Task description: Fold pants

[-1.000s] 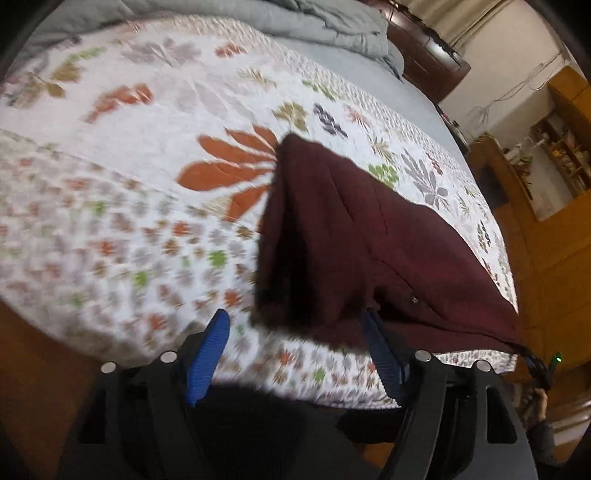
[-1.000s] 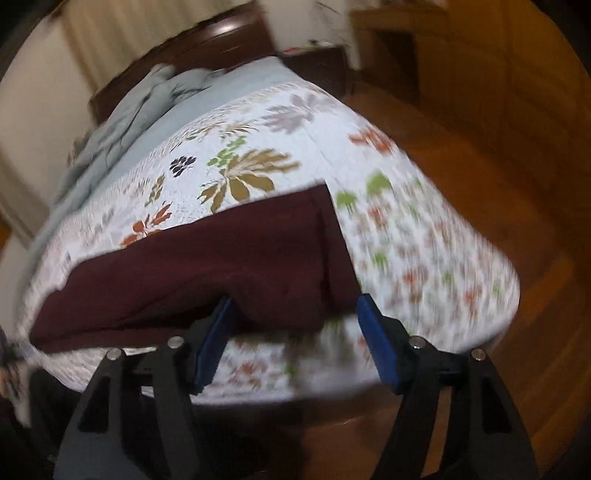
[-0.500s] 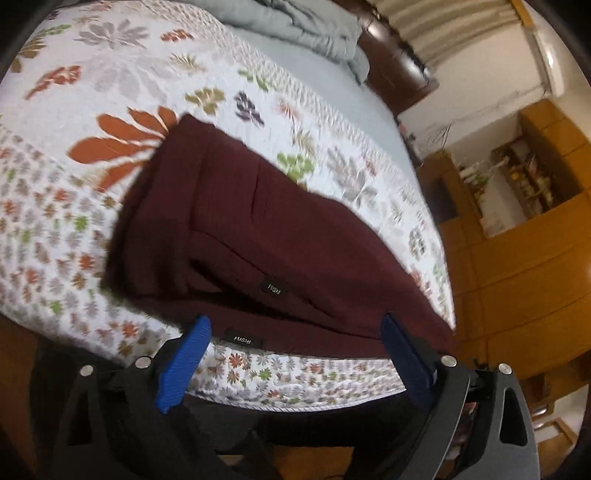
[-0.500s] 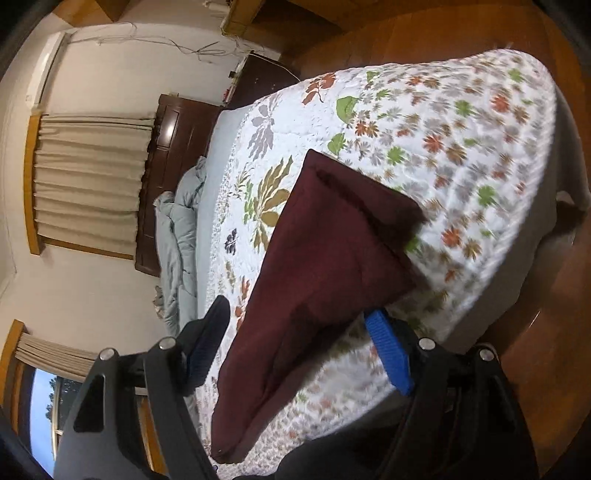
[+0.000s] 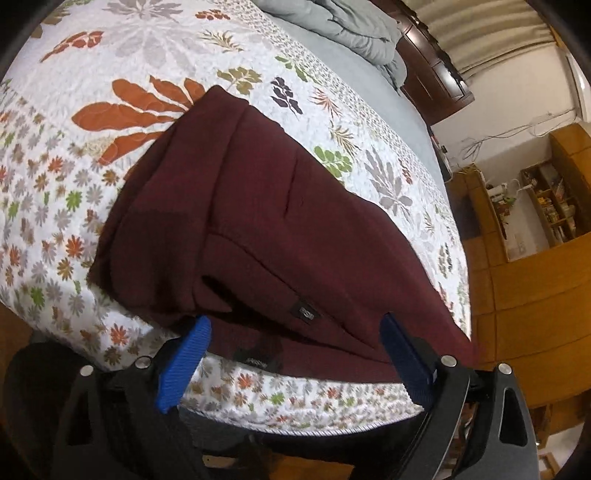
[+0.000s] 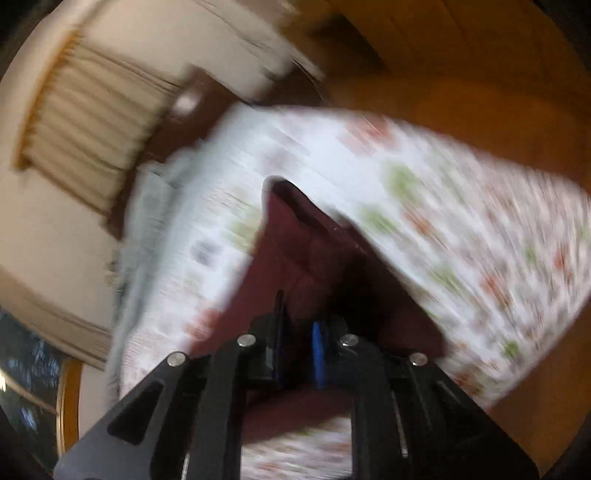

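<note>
Closing on the cloth, the right gripper has its jaws almost together with maroon fabric bunched between them, though blur hides how firm the pinch is. The left gripper stands wide open, its blue pads either side of the near hem without pressing it. One pair of pants, already doubled lengthwise, lies across the near edge of one flowered quilt, with one grey blanket heaped at the far end. To fold cleanly, both grippers should probably catch all layers at the hem, then lift together and level.
</note>
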Available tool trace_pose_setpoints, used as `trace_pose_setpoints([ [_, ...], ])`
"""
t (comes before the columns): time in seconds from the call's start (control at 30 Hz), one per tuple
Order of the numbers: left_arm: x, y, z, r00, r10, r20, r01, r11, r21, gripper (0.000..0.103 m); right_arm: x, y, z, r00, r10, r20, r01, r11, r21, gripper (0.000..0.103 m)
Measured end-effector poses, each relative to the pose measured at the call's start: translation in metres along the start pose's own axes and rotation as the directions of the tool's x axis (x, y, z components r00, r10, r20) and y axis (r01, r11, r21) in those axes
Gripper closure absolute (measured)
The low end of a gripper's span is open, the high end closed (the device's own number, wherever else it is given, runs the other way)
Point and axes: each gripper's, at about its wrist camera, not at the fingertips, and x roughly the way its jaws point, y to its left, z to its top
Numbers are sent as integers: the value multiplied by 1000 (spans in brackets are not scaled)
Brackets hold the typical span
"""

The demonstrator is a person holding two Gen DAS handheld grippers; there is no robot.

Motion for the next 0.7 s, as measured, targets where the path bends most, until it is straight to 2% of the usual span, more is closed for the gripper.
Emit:
trace_pose_setpoints([
  [0.03, -1, 0, 1, 1000, 0, 12, 0, 1000, 3, 10, -1, -3, -3, 999, 29, 17, -30, 999, 19, 88],
  [0.07, -1, -1, 2, 1000, -4, 20, 4, 1000, 4, 10, -4, -2, -4, 998, 52, 30, -54, 998, 41, 81],
  [0.1, -1, -2, 4, 1000, -8, 30, 8, 1000, 6, 11, -7, -1, -3, 997, 68, 32, -69, 996, 59, 67],
  [0.13, -3, -3, 6, 999, -8, 48, 8, 1000, 12, 16, -9, 2, -3, 997, 75, 33, -77, 995, 67, 59],
  [0.17, -3, -3, 8, 998, -2, 59, 1, 1000, 16, 23, -15, 4, -4, 997, 70, 40, -73, 995, 72, 50],
  [0.2, -3, -2, 9, 998, 11, 64, -12, 1000, 12, 43, -23, 11, -7, 998, 35, 54, -38, 997, 71, 41],
  [0.23, -2, 2, 11, 998, 14, 64, -14, 1000, -6, 53, -30, 13, -10, 998, 13, 60, -17, 997, 70, 40],
  [0.27, -1, 6, 11, 998, 10, 66, -8, 1000, -25, 59, -38, 15, -16, 998, 0, 64, -4, 997, 73, 40],
  [0.3, -1, 8, 11, 998, 10, 63, -8, 1000, -30, 70, -45, 16, -24, 998, -2, 61, -2, 997, 76, 40],
  [0.37, 0, 16, 9, 998, -7, 65, 9, 999, -44, 78, -47, 24, -43, 998, 47, 47, -51, 996, 78, 39],
  [0.4, 0, 19, 8, 997, -16, 69, 20, 999, -46, 84, -43, 33, -55, 997, 77, 17, -78, 994, 75, 38],
  [0.47, -3, 19, 6, 996, -30, 89, 34, 999, -37, 88, -26, 53, -77, 988, 146, -49, -142, 987, 72, 38],
  [0.57, -24, 6, 5, 983, -75, 168, 75, 997, 8, 89, 5, 82, -105, 961, 234, -147, -220, 970, 105, 38],
  [0.63, -34, 5, 5, 974, -93, 207, 93, 996, 9, 89, 17, 96, -118, 953, 237, -190, -223, 970, 93, 38],
  [0.7, -26, 23, 5, 978, -90, 186, 106, 992, -74, 89, 33, 107, -128, 951, 222, -216, -207, 974, 89, 38],
])
